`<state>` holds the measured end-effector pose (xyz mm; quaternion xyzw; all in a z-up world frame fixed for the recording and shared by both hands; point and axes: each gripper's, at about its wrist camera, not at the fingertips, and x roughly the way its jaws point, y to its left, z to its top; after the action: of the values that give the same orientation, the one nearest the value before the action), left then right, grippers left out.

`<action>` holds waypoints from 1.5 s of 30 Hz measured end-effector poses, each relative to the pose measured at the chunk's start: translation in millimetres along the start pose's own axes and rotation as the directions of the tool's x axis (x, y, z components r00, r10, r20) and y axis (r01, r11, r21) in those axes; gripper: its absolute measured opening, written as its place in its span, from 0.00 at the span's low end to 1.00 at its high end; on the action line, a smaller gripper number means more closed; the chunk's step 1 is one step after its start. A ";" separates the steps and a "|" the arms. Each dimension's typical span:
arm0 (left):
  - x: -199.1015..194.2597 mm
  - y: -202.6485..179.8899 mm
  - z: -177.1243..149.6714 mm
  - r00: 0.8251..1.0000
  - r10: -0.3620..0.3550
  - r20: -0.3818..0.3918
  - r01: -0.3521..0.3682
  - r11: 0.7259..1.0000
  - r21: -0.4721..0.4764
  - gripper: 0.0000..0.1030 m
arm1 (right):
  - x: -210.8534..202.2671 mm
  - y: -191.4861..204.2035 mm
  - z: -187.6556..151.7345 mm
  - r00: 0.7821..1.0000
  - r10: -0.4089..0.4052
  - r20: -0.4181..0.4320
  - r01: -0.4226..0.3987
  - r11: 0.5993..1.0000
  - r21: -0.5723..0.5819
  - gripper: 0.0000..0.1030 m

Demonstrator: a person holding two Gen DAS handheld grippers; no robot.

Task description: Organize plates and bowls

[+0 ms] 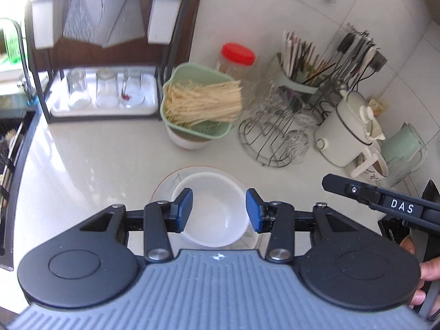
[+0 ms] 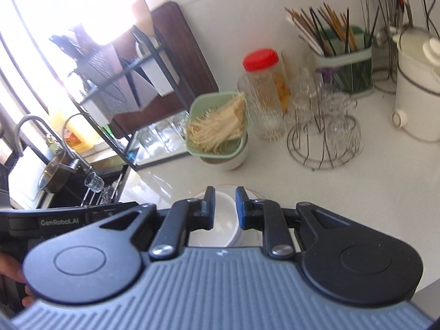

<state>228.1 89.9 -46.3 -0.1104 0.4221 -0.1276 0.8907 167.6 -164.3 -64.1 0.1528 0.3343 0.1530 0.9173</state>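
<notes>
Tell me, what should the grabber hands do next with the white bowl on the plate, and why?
Probably lower the left gripper a little and close it on the white bowl. Its jaws are open on either side of the bowl, which sits inside the plate on the counter. The right gripper is also open over the bowl, gripping nothing.
</notes>
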 end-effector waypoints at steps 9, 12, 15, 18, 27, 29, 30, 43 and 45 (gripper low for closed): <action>-62.3 -39.3 -30.9 0.995 0.024 0.092 -0.026 1.000 0.017 0.48 | -60.3 7.3 -10.7 0.996 0.040 0.085 -0.032 0.996 -0.086 0.19; -80.6 -51.8 -44.7 0.994 0.032 0.105 -0.034 0.999 0.019 0.49 | -81.0 10.2 -20.3 0.993 0.052 0.103 -0.041 0.993 -0.108 0.19; -97.2 -64.8 -59.7 0.993 0.039 0.115 -0.041 0.999 0.021 0.49 | -100.7 10.5 -32.0 0.992 0.065 0.112 -0.052 0.992 -0.116 0.19; -109.9 -75.2 -75.3 0.992 0.037 0.123 -0.040 0.999 0.020 0.49 | -117.4 9.8 -43.6 0.990 0.068 0.120 -0.053 0.991 -0.124 0.19; -137.6 -92.2 -111.2 0.990 0.061 0.124 -0.063 0.998 0.012 0.49 | -146.9 7.9 -69.4 0.986 0.079 0.146 -0.057 0.987 -0.148 0.19; -143.0 -94.1 -114.4 0.989 0.068 0.131 -0.071 0.997 0.012 0.49 | -152.0 8.4 -73.3 0.985 0.083 0.153 -0.060 0.987 -0.149 0.19; -144.8 -94.9 -115.7 0.988 0.078 0.133 -0.080 0.997 0.013 0.50 | -153.4 8.6 -74.9 0.984 0.083 0.155 -0.060 0.987 -0.151 0.19; -142.5 -85.5 -125.5 0.988 0.054 0.147 -0.051 0.998 -0.024 0.51 | -150.6 -6.2 -107.3 0.990 0.046 0.131 -0.033 0.994 -0.106 0.19; -141.8 -82.1 -128.6 0.986 0.081 0.143 -0.079 0.997 -0.020 0.51 | -151.3 -5.6 -107.8 0.990 0.049 0.129 -0.035 0.993 -0.108 0.19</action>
<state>30.1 46.5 1.6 -0.1086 0.3620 -0.0805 0.9223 -13.0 -208.1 -59.2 0.1208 0.2613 0.1795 0.9407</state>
